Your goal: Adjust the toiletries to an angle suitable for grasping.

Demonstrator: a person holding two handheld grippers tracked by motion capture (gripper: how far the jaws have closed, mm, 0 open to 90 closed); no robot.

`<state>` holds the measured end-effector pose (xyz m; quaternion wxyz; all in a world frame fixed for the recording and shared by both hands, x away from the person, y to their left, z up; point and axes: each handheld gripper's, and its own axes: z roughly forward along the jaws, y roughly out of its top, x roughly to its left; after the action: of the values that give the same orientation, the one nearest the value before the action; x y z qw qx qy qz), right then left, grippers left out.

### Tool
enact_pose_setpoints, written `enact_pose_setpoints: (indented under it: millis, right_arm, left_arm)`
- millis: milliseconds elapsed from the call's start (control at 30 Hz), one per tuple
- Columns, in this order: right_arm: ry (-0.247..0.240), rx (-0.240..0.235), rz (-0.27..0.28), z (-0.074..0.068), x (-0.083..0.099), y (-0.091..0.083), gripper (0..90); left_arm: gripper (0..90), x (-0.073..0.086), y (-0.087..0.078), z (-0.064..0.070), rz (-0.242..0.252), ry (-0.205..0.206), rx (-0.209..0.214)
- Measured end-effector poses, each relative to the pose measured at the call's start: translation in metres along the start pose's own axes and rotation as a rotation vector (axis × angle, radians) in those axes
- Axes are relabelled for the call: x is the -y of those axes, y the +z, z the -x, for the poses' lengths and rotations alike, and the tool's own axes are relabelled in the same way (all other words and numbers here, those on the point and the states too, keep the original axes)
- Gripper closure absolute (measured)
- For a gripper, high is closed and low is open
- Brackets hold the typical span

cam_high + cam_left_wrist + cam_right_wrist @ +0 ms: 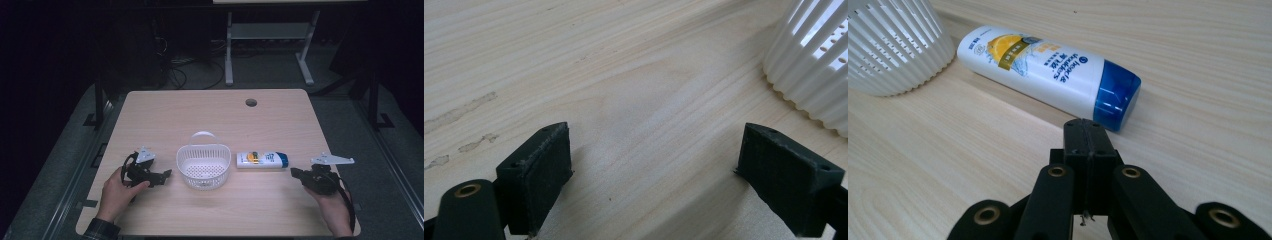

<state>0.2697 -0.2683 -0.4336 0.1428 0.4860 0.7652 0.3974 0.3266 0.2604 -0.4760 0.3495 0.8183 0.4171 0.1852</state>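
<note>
A wooden table (215,115) holds a white slotted basket (203,167), empty inside. Just right of it lies a white shampoo bottle (262,160) (blue cap, small print unreadable). The left gripper (161,177) gapes wide; the right gripper (295,173), jaws pressed together, sits near the cap.
</note>
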Motion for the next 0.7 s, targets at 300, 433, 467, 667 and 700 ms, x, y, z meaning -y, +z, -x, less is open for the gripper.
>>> enact_pose_setpoints:
  millis: [300,433,467,667,700]
  right_arm:
    - [-0.005,-0.004,-0.016,0.003,-0.01,0.016,89.6]
    - [-0.004,-0.002,-0.025,0.006,-0.013,0.024,89.6]
    - [0.0,-0.001,-0.027,0.007,-0.013,0.026,89.6]
    - [0.003,0.009,-0.045,0.009,-0.015,0.035,89.7]
    - [0.007,0.01,-0.05,0.01,-0.016,0.037,89.7]
  left_arm:
    - [13.0,0.0,0.0,0.0,0.002,-0.001,0.001]
    - [13.0,0.0,0.0,0.0,0.003,-0.002,0.001]
    - [13.0,0.0,0.0,0.0,0.002,-0.002,0.001]
    - [13.0,0.0,0.0,0.0,0.002,-0.002,0.001]
    - [13.0,0.0,0.0,0.0,0.002,-0.002,0.001]
